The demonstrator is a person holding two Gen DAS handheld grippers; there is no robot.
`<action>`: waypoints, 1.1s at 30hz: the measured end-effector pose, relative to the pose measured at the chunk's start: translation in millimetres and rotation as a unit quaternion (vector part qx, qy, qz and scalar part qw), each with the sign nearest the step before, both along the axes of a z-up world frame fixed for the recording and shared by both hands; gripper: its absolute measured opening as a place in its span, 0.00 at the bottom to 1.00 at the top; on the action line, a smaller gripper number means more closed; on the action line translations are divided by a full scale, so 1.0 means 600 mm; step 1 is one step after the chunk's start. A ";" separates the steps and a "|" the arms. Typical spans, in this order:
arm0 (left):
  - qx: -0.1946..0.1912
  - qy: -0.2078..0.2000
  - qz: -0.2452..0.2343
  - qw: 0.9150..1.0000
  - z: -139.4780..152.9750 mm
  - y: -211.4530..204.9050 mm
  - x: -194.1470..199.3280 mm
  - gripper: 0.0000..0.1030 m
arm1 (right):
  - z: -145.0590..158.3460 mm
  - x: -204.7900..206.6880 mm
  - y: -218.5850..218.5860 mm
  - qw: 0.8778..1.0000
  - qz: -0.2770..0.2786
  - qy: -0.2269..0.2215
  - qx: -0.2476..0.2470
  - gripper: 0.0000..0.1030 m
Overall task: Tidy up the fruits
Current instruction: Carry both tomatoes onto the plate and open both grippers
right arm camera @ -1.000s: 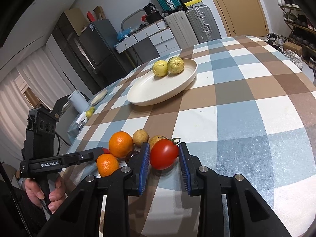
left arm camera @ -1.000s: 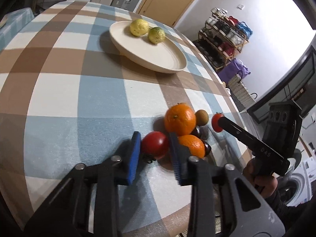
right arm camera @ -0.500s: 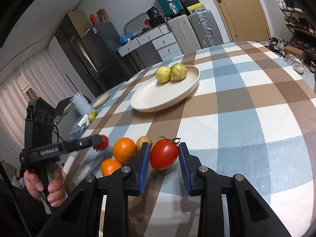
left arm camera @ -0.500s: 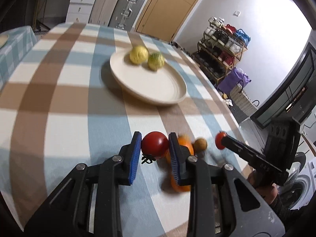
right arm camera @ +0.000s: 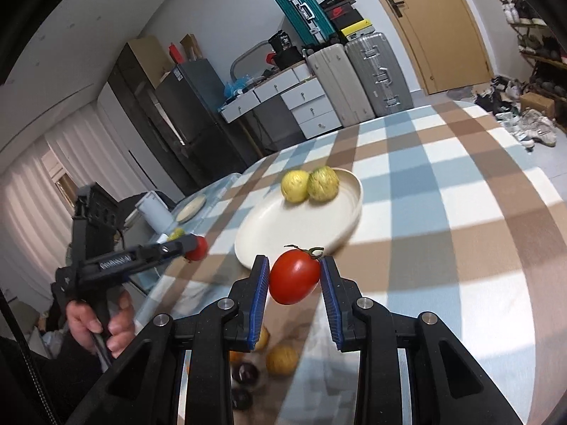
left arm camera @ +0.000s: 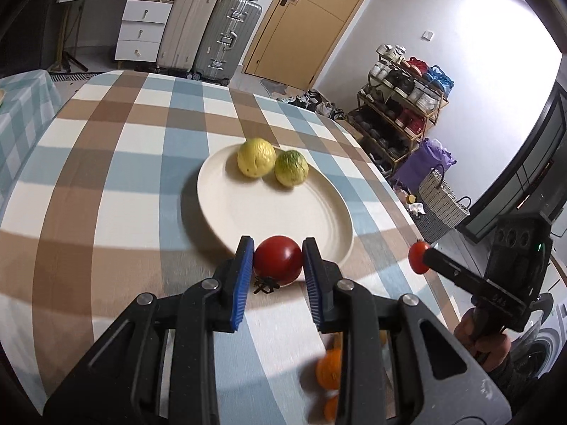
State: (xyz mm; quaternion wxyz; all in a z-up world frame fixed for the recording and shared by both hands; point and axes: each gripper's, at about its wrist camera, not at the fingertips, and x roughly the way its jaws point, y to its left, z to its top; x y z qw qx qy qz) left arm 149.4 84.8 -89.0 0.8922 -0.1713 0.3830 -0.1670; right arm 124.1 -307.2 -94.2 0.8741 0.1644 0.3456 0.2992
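My left gripper (left arm camera: 278, 260) is shut on a round red tomato (left arm camera: 277, 259) and holds it in the air at the near rim of the cream plate (left arm camera: 248, 216). My right gripper (right arm camera: 293, 278) is shut on an oval red tomato (right arm camera: 293, 277), lifted in front of the same plate (right arm camera: 283, 226). Two yellow-green fruits (left arm camera: 256, 158) (left arm camera: 291, 168) lie at the plate's far side. Oranges (left arm camera: 329, 368) and small brown and dark fruits (right arm camera: 281, 360) stay on the cloth below the grippers, partly hidden by them. Each gripper shows in the other's view, the right (left arm camera: 418, 256) and the left (right arm camera: 196, 247).
The checked blue, brown and white tablecloth (left arm camera: 106, 177) covers a round table. Suitcases (left arm camera: 226, 35), drawers and a door stand behind it. A shoe rack (left arm camera: 400, 113) and a woven basket (left arm camera: 439, 198) stand to the right.
Both grippers have lifted their tomatoes off the cloth and carried them forward to the plate. The pile of oranges and small fruits has dropped below the fingers in both views.
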 end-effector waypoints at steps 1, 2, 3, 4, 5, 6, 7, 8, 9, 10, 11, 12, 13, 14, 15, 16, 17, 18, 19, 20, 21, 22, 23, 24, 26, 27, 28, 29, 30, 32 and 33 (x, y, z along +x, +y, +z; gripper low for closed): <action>0.001 0.000 -0.001 1.000 0.000 -0.001 0.011 0.24 | 0.005 0.015 0.006 1.000 0.006 0.002 0.001 0.29; 0.003 -0.001 -0.002 1.000 -0.002 -0.004 0.020 0.24 | 0.009 0.026 0.011 1.000 0.009 0.001 -0.001 0.29; 0.006 -0.001 -0.001 1.000 -0.003 -0.005 0.030 0.24 | 0.015 0.040 0.018 1.000 0.015 0.000 -0.003 0.29; 0.007 0.001 -0.002 1.000 -0.005 -0.006 0.041 0.24 | 0.022 0.053 0.027 1.000 0.022 -0.002 -0.006 0.29; 0.008 0.003 -0.001 1.000 -0.007 -0.006 0.055 0.24 | 0.028 0.067 0.038 1.000 0.030 -0.004 -0.010 0.29; 0.009 0.005 0.001 1.000 -0.009 -0.006 0.064 0.24 | 0.035 0.082 0.050 0.999 0.037 -0.007 -0.015 0.29; 0.009 0.008 0.002 1.000 -0.011 -0.005 0.075 0.24 | 0.040 0.094 0.060 0.999 0.043 -0.008 -0.019 0.29; 0.010 0.009 0.003 1.000 -0.013 -0.004 0.088 0.24 | 0.046 0.110 0.074 0.998 0.052 -0.008 -0.023 0.29; 0.015 0.007 0.007 1.000 -0.013 -0.004 0.096 0.24 | 0.052 0.126 0.087 0.998 0.061 -0.006 -0.027 0.29; 0.024 0.004 0.009 1.000 -0.014 -0.004 0.104 0.24 | 0.056 0.140 0.100 0.997 0.070 -0.008 -0.029 0.29; 0.033 0.000 0.010 0.999 -0.014 -0.005 0.114 0.25 | 0.061 0.154 0.113 0.996 0.079 -0.011 -0.032 0.29; 0.037 -0.003 0.011 0.999 -0.014 -0.005 0.120 0.24 | 0.065 0.170 0.128 0.996 0.086 -0.011 -0.036 0.29; 0.042 -0.005 0.011 0.999 -0.015 -0.005 0.127 0.25 | 0.067 0.182 0.140 0.995 0.094 -0.010 -0.038 0.29; 0.048 -0.006 0.010 0.999 -0.017 -0.006 0.136 0.25 | 0.069 0.197 0.154 0.994 0.103 -0.009 -0.040 0.29; 0.049 -0.005 0.009 0.999 -0.020 -0.005 0.143 0.25 | 0.069 0.210 0.168 0.993 0.111 -0.008 -0.044 0.29; 0.047 -0.004 0.008 0.999 -0.023 -0.005 0.149 0.25 | 0.067 0.226 0.185 0.991 0.121 -0.004 -0.052 0.29; 0.044 -0.003 0.006 0.999 -0.027 -0.004 0.156 0.25 | 0.064 0.239 0.198 0.990 0.129 0.000 -0.053 0.29; 0.044 -0.003 0.005 0.999 -0.030 -0.003 0.162 0.25 | 0.060 0.249 0.207 0.990 0.133 0.005 -0.055 0.29; 0.044 -0.002 0.005 0.999 -0.033 -0.002 0.166 0.25 | 0.055 0.260 0.219 0.988 0.138 0.011 -0.060 0.29; 0.042 -0.003 0.005 0.999 -0.036 -0.001 0.170 0.25 | 0.049 0.271 0.230 0.987 0.143 0.017 -0.067 0.29; 0.040 -0.002 0.002 0.999 -0.039 0.000 0.174 0.25 | 0.044 0.282 0.240 0.986 0.148 0.021 -0.071 0.29; 0.040 -0.002 0.001 0.999 -0.042 0.000 0.177 0.25 | 0.038 0.292 0.249 0.985 0.151 0.028 -0.077 0.29; 0.044 -0.002 0.000 0.999 -0.046 -0.001 0.181 0.25 | 0.032 0.301 0.258 0.983 0.157 0.035 -0.083 0.29; 0.047 -0.002 -0.001 0.999 -0.049 -0.001 0.183 0.25 | 0.026 0.309 0.266 0.982 0.162 0.039 -0.088 0.29; 0.049 0.001 -0.002 0.999 -0.056 0.000 0.189 0.25 | 0.015 0.321 0.280 0.979 0.168 0.044 -0.106 0.30; 0.049 0.003 -0.002 0.999 -0.060 0.001 0.191 0.25 | 0.008 0.328 0.287 0.977 0.170 0.050 -0.115 0.30; 0.050 0.005 -0.002 0.999 -0.063 0.001 0.193 0.25 | 0.003 0.332 0.291 0.976 0.171 0.055 -0.120 0.30; 0.052 0.009 -0.002 0.999 -0.067 0.002 0.197 0.25 | -0.002 0.335 0.294 0.975 0.172 0.059 -0.125 0.30; 0.053 0.011 -0.003 0.999 -0.069 0.002 0.199 0.25 | -0.006 0.338 0.297 0.975 0.172 0.063 -0.128 0.30; 0.054 0.010 -0.005 0.998 -0.072 0.002 0.201 0.25 | -0.014 0.345 0.297 0.974 0.174 0.077 -0.121 0.30; 0.057 0.008 -0.004 0.998 -0.072 0.001 0.201 0.25 | -0.016 0.345 0.297 0.974 0.174 0.079 -0.118 0.30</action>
